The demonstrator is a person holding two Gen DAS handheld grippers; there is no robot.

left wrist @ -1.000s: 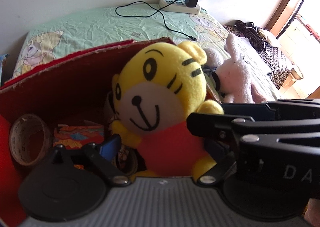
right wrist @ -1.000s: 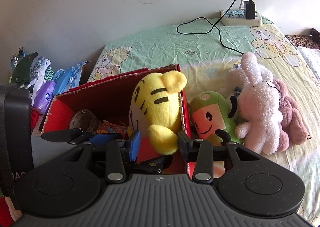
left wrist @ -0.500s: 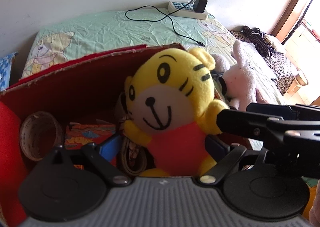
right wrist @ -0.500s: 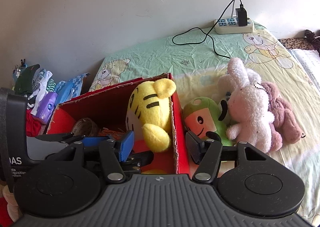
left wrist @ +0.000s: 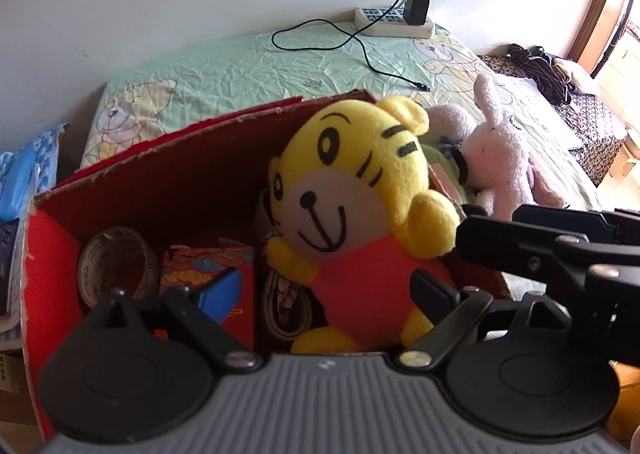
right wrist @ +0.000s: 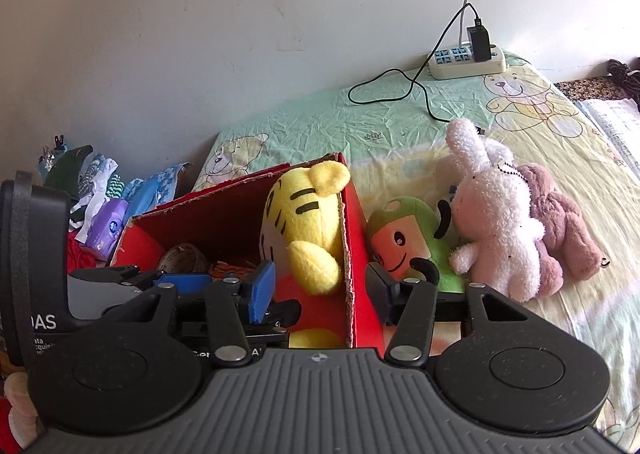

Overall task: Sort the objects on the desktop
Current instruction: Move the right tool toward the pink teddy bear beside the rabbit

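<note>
Bed with a green teddy-print sheet (right wrist: 320, 121), red box (left wrist: 168, 189) on it. Yellow tiger plush (left wrist: 352, 205) sits upright inside, dead ahead of the released left gripper (left wrist: 328, 290); right gripper (right wrist: 320, 286), also unclenched, straddles the box's right wall.

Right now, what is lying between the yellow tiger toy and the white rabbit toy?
The red box's side wall, then a green plush toy on the bed; the right wrist view shows it best.
</note>
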